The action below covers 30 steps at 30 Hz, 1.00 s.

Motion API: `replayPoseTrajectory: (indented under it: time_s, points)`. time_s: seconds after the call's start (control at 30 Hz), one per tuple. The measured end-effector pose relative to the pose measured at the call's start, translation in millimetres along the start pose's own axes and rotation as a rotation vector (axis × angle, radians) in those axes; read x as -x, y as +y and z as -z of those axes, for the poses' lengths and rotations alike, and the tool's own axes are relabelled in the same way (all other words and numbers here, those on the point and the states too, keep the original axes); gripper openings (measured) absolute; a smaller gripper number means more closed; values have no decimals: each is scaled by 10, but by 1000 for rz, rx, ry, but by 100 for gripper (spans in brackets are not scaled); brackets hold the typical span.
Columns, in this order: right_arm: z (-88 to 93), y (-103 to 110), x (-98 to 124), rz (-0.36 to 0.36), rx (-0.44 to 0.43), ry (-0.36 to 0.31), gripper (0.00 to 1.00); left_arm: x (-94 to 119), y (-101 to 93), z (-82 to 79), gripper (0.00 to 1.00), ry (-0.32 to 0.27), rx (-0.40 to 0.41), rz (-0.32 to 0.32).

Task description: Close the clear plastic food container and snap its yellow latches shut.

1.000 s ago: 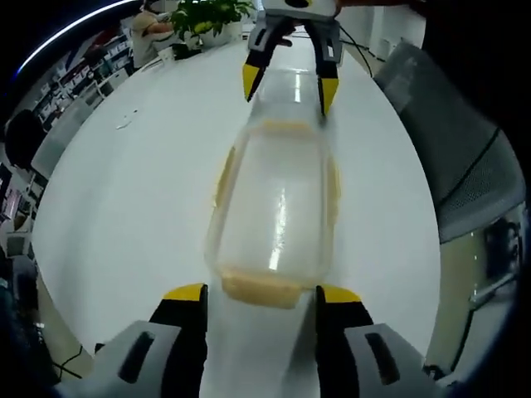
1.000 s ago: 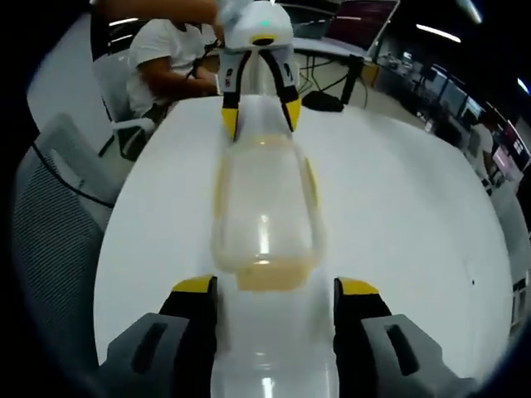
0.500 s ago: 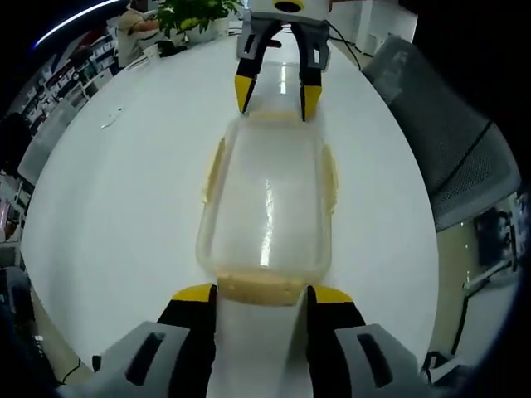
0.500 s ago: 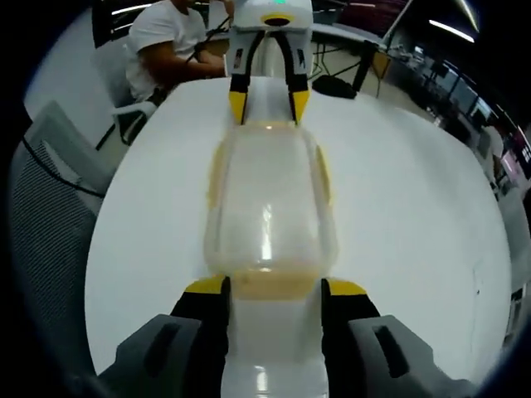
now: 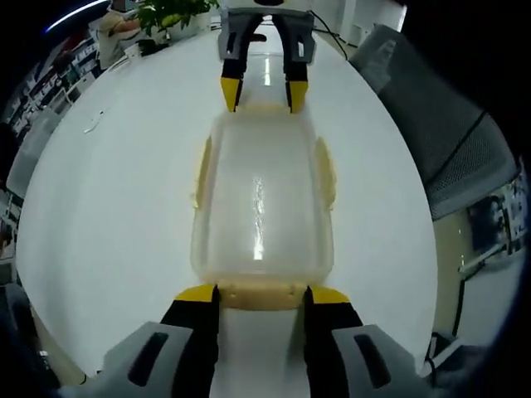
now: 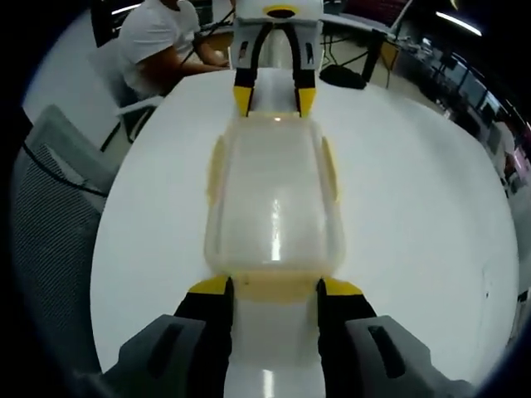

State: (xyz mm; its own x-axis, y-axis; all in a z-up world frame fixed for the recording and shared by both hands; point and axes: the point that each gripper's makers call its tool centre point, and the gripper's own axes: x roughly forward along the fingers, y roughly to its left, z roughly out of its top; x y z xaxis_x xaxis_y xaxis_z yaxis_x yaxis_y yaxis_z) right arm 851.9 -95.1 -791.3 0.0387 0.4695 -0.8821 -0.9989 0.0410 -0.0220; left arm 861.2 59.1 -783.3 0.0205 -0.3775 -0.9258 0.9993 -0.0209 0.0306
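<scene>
The container (image 5: 261, 203) lies lengthwise in the middle of the white table (image 5: 108, 191), lid down on its body, with a yellow latch on each short end and one along each long side. The side latches (image 5: 201, 172) flare outward from the wall, so they look unsnapped. The left gripper (image 5: 260, 292) stands at one short end, its jaws spread to either side of the near end latch (image 5: 259, 294), yellow tips just touching or just short of the rim; they hold nothing. The right gripper (image 6: 275, 286) does the same at the opposite end, jaws parted around its own end latch (image 6: 274, 288), and each gripper shows at the far end of the other's view. Whether the end latches are already snapped is hard to tell through the pale plastic. My judgement is that the step in hand is pressing both end latches together, and it goes best if the two grippers push toward each other evenly, so the container cannot slide on the smooth table. Keep the tips low on the flap so it folds under the rim. The side latches come next, one bracing while the other presses. Around the table are a mesh chair (image 5: 448, 141), a plant (image 5: 170, 10) and a seated person (image 6: 158, 37).
</scene>
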Motion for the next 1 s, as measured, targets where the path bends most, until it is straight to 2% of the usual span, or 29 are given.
replayPoseTrajectory:
  time_s: [0.6, 0.87, 1.0]
  points:
    - [57, 45, 62, -28, 27, 3, 34, 27, -42, -13, 33, 25, -11, 1]
    - [5, 73, 170, -27, 39, -17, 34, 130, -49, -28, 33, 36, -7, -8]
    - [-13, 87, 233, -24, 48, -22, 34, 185, -86, -89, 33, 39, -4, -13]
